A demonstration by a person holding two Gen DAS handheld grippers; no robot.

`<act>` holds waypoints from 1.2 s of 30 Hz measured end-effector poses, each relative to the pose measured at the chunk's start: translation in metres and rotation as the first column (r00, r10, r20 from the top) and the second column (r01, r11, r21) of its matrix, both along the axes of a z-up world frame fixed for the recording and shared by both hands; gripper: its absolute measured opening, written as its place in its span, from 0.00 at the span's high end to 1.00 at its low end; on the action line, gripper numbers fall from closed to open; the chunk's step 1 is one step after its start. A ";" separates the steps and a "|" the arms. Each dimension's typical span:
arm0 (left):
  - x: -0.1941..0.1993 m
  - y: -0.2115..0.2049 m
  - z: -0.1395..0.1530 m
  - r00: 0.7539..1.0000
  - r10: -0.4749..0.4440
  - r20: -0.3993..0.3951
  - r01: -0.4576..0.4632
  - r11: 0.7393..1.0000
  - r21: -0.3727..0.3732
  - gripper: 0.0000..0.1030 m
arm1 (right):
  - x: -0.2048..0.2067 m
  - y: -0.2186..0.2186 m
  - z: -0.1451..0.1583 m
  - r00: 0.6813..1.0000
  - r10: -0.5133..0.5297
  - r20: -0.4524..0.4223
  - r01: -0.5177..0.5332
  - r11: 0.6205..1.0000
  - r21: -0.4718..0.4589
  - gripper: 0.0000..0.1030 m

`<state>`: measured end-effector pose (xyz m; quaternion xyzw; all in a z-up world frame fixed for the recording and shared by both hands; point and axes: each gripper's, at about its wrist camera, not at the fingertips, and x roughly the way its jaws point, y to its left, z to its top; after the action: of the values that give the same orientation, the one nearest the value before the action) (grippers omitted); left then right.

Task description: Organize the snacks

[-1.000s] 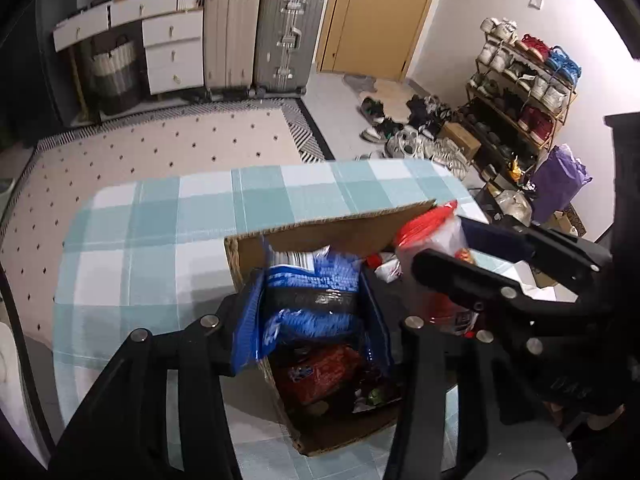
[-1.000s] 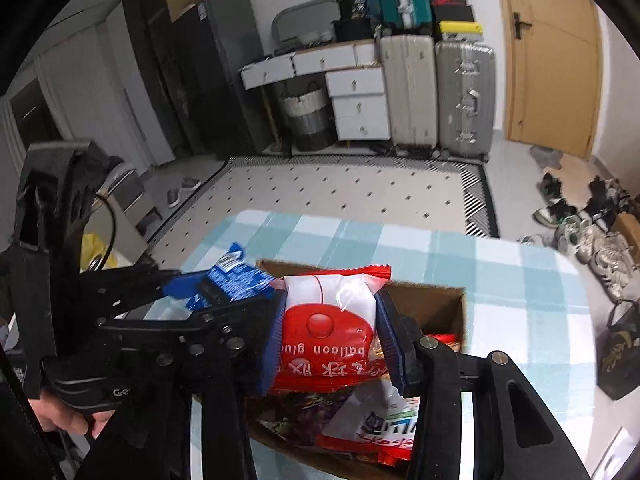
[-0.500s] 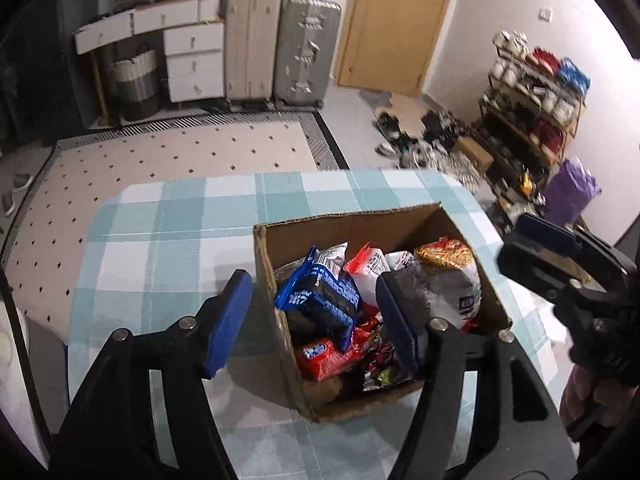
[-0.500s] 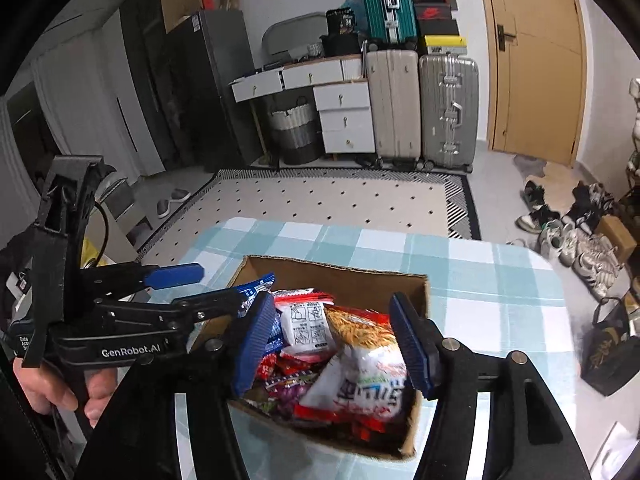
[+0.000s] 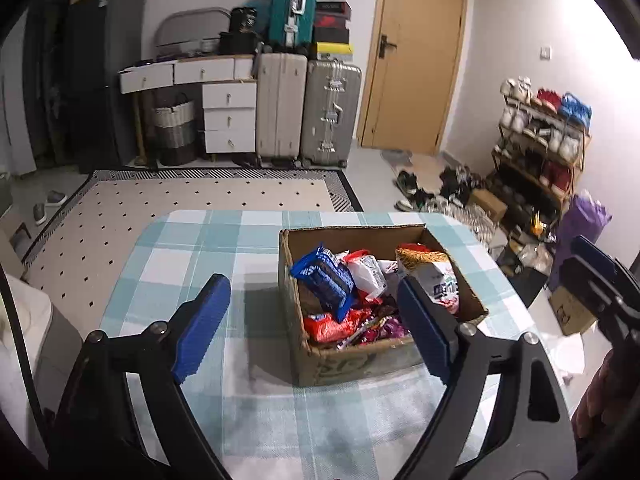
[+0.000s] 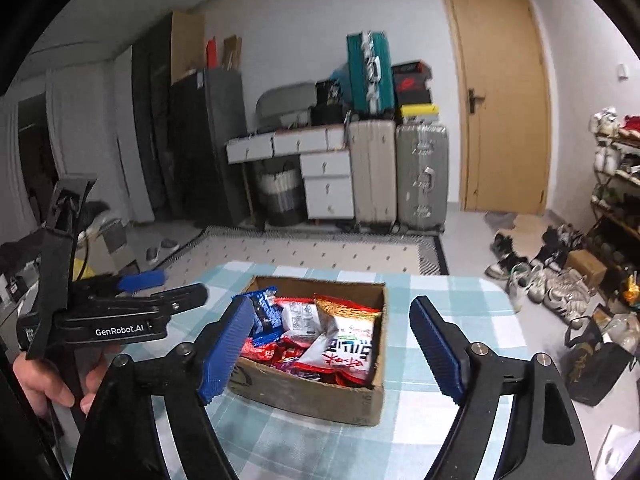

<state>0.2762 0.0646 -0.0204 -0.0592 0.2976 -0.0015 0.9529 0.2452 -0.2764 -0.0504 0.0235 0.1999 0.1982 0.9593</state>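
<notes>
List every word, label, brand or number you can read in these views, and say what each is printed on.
"GenRobot.AI": white lettering on the black body of the left gripper, seen from the right wrist view.
Red and black characters on the white snack bag in the cardboard box: too blurred to read.
Print on the blue packet: too small to read.
Dark marking on the box's front wall: not legible.
</notes>
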 end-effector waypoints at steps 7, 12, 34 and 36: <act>-0.047 -0.001 -0.004 0.999 0.020 0.045 -0.020 1.000 0.009 0.12 | -0.057 -0.032 0.000 0.989 -0.086 0.117 0.077 0.994 0.074 0.07; -0.073 -0.002 -0.012 0.999 0.035 0.036 -0.035 0.999 0.002 0.12 | -0.089 -0.047 -0.009 0.983 -0.133 0.129 0.125 0.990 0.072 0.04; -0.139 -0.006 -0.053 0.981 0.033 0.189 -0.055 0.992 0.110 0.01 | -0.163 -0.034 -0.059 0.945 -0.124 0.301 0.132 0.991 -0.007 0.01; -0.140 -0.005 -0.059 0.981 0.038 0.191 -0.060 0.992 0.111 0.01 | -0.163 -0.032 -0.067 0.950 -0.120 0.288 0.131 0.991 -0.018 0.01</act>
<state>0.1362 0.0599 -0.0798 -0.0106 0.2039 0.0339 0.9783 0.0824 -0.3080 -0.1178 -0.0106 0.0608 0.1343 0.9890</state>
